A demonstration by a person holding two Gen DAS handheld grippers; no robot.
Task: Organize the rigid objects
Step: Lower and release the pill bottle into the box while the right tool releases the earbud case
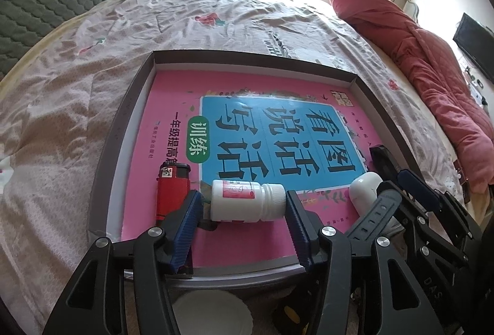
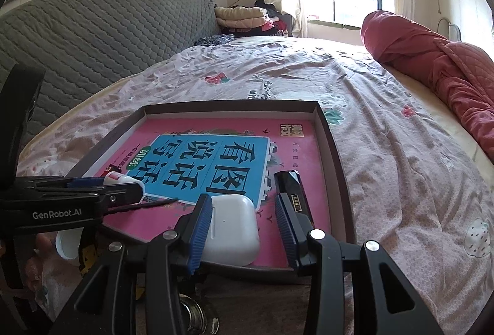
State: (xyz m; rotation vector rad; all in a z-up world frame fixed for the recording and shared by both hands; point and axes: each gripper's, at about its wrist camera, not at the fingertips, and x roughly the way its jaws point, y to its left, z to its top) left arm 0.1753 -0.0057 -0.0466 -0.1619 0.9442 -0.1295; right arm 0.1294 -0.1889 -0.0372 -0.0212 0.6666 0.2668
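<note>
A shallow grey box point(image 1: 123, 131) lies on the bed with a pink book point(image 1: 173, 106) flat inside. A white pill bottle point(image 1: 247, 200) lies on its side on the book between the open fingers of my left gripper point(image 1: 244, 211); whether the pads touch it is unclear. A red lighter point(image 1: 171, 189) lies left of it. My right gripper point(image 2: 244, 220) is open around a white earbud case point(image 2: 231, 226); its left pad is against the case, the right pad apart. A black rectangular object point(image 2: 291, 186) lies just right of the case.
The bed has a floral sheet point(image 2: 386, 165), a red quilt point(image 2: 447, 78) rolled at the right and a grey padded headboard point(image 2: 92, 35) at the left. A white round lid point(image 1: 213, 313) and other small items lie in front of the box's near edge.
</note>
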